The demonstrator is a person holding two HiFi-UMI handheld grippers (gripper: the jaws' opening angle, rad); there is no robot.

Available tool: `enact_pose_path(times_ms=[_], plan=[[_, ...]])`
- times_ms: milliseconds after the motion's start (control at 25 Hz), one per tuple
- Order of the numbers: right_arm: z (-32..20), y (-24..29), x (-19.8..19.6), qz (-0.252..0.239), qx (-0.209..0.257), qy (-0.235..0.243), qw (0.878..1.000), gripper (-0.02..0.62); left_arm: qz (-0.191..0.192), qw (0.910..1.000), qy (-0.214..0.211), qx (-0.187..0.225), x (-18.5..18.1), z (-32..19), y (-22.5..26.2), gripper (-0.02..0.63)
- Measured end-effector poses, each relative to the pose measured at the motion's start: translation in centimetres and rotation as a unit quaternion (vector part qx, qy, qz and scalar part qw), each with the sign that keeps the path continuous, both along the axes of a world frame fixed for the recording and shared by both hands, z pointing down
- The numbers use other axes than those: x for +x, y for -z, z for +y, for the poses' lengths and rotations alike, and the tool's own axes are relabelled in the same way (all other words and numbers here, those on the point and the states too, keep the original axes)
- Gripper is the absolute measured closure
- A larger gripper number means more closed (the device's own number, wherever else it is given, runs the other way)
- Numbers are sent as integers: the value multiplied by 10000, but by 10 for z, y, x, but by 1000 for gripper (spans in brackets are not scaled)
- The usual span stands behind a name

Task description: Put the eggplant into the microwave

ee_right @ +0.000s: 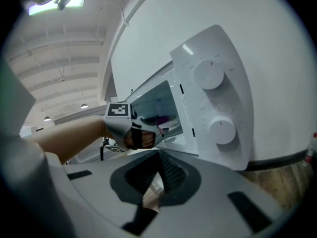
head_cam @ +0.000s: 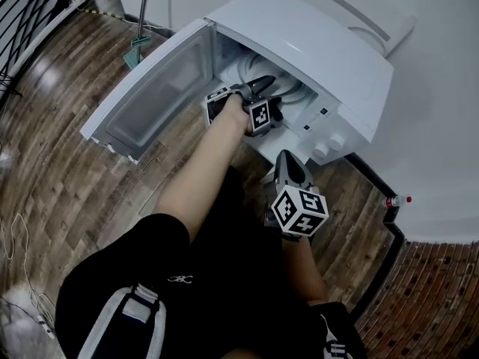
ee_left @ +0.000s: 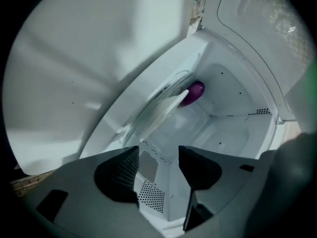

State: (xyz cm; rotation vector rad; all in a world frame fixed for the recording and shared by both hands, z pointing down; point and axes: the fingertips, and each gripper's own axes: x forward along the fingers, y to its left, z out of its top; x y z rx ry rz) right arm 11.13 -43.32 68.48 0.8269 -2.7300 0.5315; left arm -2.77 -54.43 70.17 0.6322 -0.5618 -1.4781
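Eggplant (ee_left: 195,91): inside the microwave (head_cam: 314,47), on the far side of the glass plate (ee_left: 158,112), near the back wall. Only a rounded purple end shows, so its long axis is unclear.
Left gripper (ee_left: 158,151): jaws wide, nothing between them. It sits at the cavity mouth, with the eggplant ahead and well apart.
Right gripper (ee_right: 159,156): jaws together, empty, outside by the knobs (ee_right: 210,76).
Door (head_cam: 150,99): open.
Judgement: placing looks done. The left hand is nearer and should back straight out.

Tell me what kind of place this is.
Likely an indoor workshop or lab hall rather than a home kitchen: a microwave, a wood-plank floor, and a high ribbed ceiling with a lamp.
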Motion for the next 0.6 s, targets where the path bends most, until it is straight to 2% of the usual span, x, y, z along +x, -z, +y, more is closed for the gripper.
enact_pose_path(times_ms=[120,240,280,360,440,480,520,560,600], plan=[[1,-4,-2,10,-51,29,10000,581,-247,9995,-154,154,9,5,1,370],[2,-5,-2,-12,-22,25,10000,582,-1135,9922,-410,326,13,15,7,376],[1,-5,-2,-24,0,17,10000,581,-1498,9871,-475,316,13,20,8,415],[-1,-5,-3,-59,12,-3,10000,581,-2223,9732,-541,250,10,30,7,604],[-3,-5,-3,-102,-5,-15,9999,582,-2903,9548,-536,354,6,36,1,604],[-4,-5,-4,-122,-8,-15,9999,582,-3256,9435,-482,386,2,40,-1,604],[-4,-5,-5,-141,-3,-9,9999,582,-3668,9286,-395,399,-2,46,1,604],[-5,-4,-5,-159,9,2,9999,582,-4165,9078,-282,417,-5,51,5,605],[-6,-4,-6,-177,25,15,9998,582,-4732,8798,-150,421,-9,56,11,606]])
